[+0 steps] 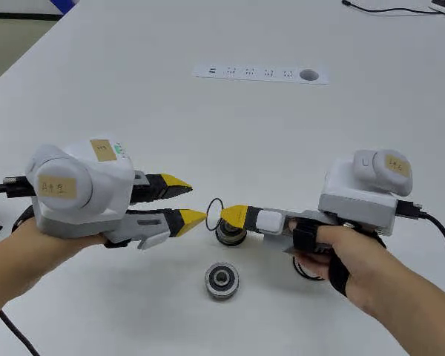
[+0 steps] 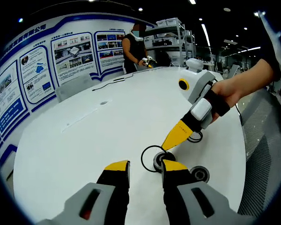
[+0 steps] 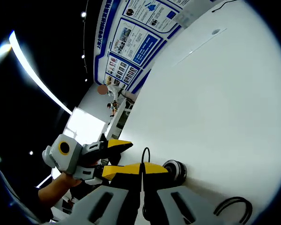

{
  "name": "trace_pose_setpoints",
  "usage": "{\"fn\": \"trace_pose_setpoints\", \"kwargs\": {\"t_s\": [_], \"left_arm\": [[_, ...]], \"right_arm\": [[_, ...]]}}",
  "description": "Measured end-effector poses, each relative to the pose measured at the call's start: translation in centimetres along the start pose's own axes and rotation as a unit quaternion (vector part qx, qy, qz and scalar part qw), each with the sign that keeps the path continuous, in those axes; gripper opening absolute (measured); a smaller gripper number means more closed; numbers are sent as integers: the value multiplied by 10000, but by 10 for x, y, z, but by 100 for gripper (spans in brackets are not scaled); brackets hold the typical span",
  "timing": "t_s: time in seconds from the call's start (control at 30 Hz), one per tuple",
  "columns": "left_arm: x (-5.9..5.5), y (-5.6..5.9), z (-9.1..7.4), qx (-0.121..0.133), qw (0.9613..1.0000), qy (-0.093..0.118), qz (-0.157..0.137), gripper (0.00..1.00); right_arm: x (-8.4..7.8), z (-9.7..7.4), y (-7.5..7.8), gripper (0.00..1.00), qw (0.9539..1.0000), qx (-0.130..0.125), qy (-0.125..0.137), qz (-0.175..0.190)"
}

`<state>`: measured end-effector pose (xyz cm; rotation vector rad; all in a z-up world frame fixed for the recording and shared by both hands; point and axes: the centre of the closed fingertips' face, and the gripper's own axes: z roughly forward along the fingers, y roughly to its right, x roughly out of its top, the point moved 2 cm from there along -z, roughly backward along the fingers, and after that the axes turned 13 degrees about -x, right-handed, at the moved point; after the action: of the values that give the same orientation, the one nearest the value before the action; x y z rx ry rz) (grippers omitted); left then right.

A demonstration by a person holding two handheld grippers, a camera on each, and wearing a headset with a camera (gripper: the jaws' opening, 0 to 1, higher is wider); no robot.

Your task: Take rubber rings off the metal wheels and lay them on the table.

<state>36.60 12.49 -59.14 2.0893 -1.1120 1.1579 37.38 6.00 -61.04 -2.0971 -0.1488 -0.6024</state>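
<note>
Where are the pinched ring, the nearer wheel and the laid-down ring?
pinched ring [image 2: 142, 159], left gripper view, left arc.
nearer wheel [image 1: 222, 280], head view, hub.
laid-down ring [image 3: 234, 199], right gripper view, top arc.

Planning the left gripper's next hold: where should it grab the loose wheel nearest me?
Probably pinch the wheel across its outer rim from above-left, the left gripper side: it lies flat, face up, apart from the other wheel.

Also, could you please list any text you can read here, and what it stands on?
Nothing reads clearly.
Tan tape labels on the left tool: handwriting, blurred.
Tan label on the right tool: blurred.
Wall posters: too small.
Power strip: no readable marks.
</note>
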Motion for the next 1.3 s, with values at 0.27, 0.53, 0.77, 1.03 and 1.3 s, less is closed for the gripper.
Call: {"fn": "trace_pose_setpoints", "kwargs": {"t_s": [0.27,0.53,0.77,1.03,1.3], "left_arm": [[6,-2,2,147,9999,42,38,32],[13,4,4,102,9997,206,-48,30],[18,6,1,118,9991,390,-121,29],[18,10,-1,102,9991,397,-119,28],[20,11,-1,110,9989,436,-125,28]], "right_arm": [[15,-32,18,2,9989,-187,346,270],[-10,-69,52,2,9961,-571,248,626],[-35,-87,81,2,9911,-1041,146,812],[-38,-93,89,2,9872,-1280,201,932],[-36,-100,97,4,9837,-1462,264,1016]]}}
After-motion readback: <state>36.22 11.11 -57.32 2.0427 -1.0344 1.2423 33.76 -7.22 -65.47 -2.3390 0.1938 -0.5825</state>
